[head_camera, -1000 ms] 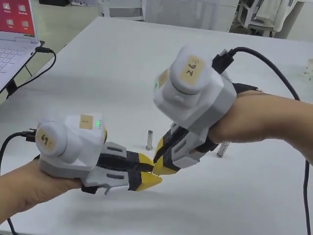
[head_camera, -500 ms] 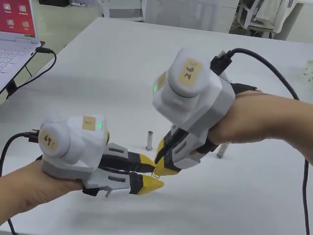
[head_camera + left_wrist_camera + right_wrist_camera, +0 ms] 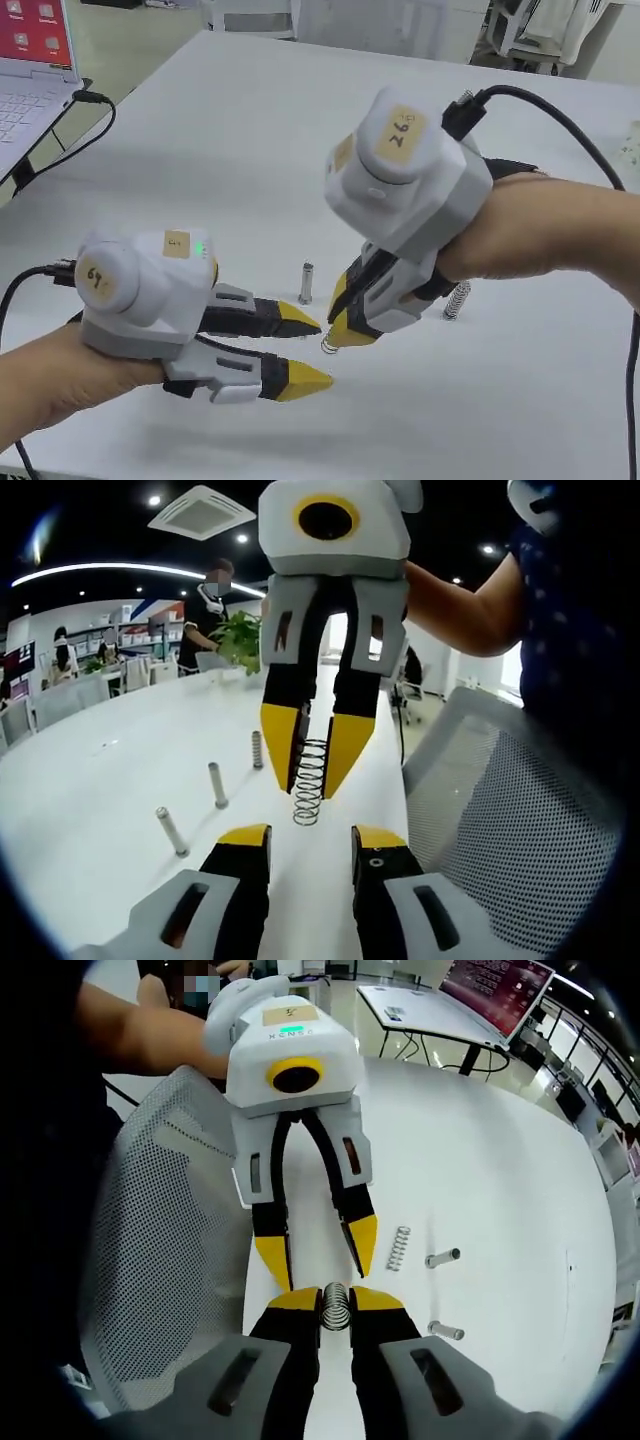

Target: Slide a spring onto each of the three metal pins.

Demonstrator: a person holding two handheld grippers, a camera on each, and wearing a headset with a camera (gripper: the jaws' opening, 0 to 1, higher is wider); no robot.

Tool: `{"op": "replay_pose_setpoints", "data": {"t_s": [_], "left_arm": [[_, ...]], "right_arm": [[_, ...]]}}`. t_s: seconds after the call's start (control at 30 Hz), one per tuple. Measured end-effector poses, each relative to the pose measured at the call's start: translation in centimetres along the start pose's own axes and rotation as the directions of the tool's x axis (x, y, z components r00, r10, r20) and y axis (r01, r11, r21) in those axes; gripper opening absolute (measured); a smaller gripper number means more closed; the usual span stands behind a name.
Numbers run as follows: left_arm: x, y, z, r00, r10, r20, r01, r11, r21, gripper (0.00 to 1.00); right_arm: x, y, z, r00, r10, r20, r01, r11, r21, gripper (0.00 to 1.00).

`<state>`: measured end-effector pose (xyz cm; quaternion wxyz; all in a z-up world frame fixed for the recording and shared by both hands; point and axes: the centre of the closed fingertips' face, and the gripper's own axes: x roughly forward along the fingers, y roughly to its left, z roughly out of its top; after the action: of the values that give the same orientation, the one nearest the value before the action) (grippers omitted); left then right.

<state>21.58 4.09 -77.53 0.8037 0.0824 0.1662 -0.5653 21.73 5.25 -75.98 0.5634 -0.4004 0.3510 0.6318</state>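
Holding: our right gripper [image 3: 342, 333], fingers clamped on a spring [image 3: 309, 785], low over the bench [image 3: 250, 130].
Left gripper [image 3: 312, 838]: fingers apart, facing it.
Done: we judge one other spring [image 3: 455, 300] already seated.
Remaining: two bare pins [image 3: 216, 783], this spring unseated.

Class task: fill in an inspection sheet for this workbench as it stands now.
Surface: white table.
Job's things: spring in the right gripper; two bare pins; second spring upright, pin inside cannot be told.
Clutter: nothing seen.
Grippers: right gripper shut on spring; left gripper open, just below it.
Cables: black cable from the right gripper, another from the left.
Surroundings: laptop, mesh chair, people behind.
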Motion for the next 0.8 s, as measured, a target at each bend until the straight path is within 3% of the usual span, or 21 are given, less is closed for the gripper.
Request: {"op": "replay_pose_setpoints", "data": {"t_s": [0.8], "left_arm": [[-1.9,2.5,-0.7,0.9915,0.126,0.034,-0.123,0.991,-0.058,0.59]], "right_arm": [[-1.4,-2.3,-1.7,0.9991,-0.037,-0.021,0.038,0.998,0.044,0.08]]}}
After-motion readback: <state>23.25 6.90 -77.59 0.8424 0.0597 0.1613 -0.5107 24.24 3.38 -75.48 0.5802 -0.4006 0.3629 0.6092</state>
